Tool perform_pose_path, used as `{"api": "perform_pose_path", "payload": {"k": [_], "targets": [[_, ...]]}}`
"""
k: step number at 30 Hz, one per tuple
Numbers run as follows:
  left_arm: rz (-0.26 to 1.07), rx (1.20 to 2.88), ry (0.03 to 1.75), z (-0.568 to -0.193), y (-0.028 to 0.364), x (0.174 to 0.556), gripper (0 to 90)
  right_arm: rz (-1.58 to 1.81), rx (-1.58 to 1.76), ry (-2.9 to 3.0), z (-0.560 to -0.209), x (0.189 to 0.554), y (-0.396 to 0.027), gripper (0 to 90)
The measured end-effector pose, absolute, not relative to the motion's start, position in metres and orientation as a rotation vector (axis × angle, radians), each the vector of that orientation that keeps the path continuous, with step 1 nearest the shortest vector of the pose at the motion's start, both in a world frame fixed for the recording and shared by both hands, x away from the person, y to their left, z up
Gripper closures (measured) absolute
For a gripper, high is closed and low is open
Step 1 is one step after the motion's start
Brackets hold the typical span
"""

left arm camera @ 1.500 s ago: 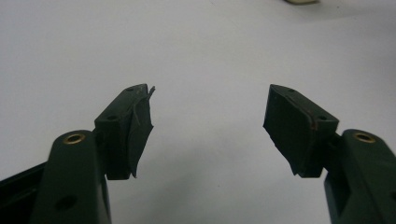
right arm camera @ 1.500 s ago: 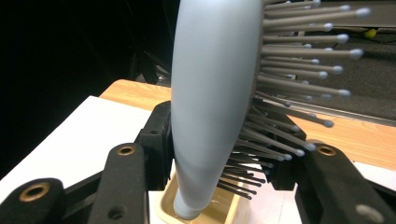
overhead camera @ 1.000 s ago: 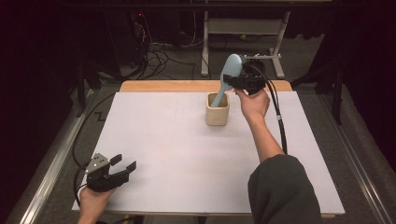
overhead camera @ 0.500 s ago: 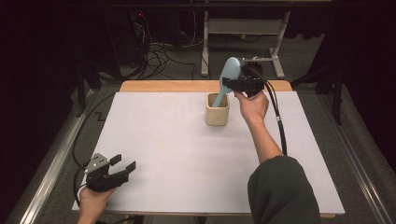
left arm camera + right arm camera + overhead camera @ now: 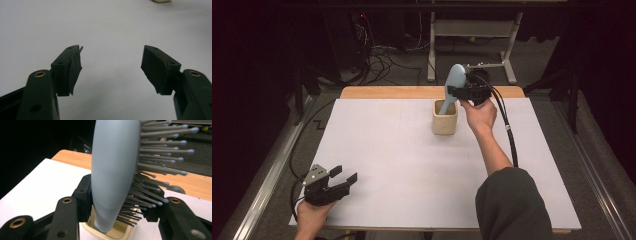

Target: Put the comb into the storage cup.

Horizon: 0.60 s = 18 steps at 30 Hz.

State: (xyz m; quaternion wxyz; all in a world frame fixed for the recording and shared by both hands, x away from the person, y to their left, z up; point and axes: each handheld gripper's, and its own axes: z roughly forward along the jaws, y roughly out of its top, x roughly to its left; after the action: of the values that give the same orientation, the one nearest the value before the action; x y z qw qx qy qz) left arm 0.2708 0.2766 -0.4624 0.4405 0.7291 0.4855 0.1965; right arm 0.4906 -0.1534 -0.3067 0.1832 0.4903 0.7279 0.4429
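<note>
Gripping a pale blue hairbrush [image 5: 455, 84] at the far side of the table [image 5: 412, 165], the right gripper [image 5: 460, 92] has its jaws pinched on the brush where the head narrows toward the handle: one pad on the smooth back, the other pressed in among the bristles [image 5: 160, 162], as the right gripper view shows. The brush stands almost upright, head up and tilted a little to the right, with its handle end down inside the cup [image 5: 445, 116], a small cream square holder standing far and centre on the white sheet. Whether the handle touches the cup's floor cannot be told.

The left gripper [image 5: 343, 178] rests near the near left corner, well apart from the cup, its jaws spread wide with nothing between them.

The brush looks like light, stiff plastic, so weight should be no trouble; the risk is more likely slip and twist. Its back [image 5: 112, 170] is smooth and rounded and would probably slide under a pad, while the bristles are springy and give under pressure, so a pinch across them is likely soft and may let the brush swing. The neck or the handle, being narrower and firm on both sides, seems the surer place to take hold. The cup looks light too and could tip or skid if the brush is levered against its rim [image 5: 100, 233].
</note>
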Motion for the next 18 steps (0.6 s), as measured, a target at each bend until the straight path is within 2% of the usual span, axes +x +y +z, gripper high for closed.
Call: {"api": "perform_pose_path", "payload": {"k": [18], "targets": [[0.492,1.808,1.203,-0.463,0.277,0.271,33.1,1.251,1.406,2.06,-0.318,0.491,-0.157,52.1]]}}
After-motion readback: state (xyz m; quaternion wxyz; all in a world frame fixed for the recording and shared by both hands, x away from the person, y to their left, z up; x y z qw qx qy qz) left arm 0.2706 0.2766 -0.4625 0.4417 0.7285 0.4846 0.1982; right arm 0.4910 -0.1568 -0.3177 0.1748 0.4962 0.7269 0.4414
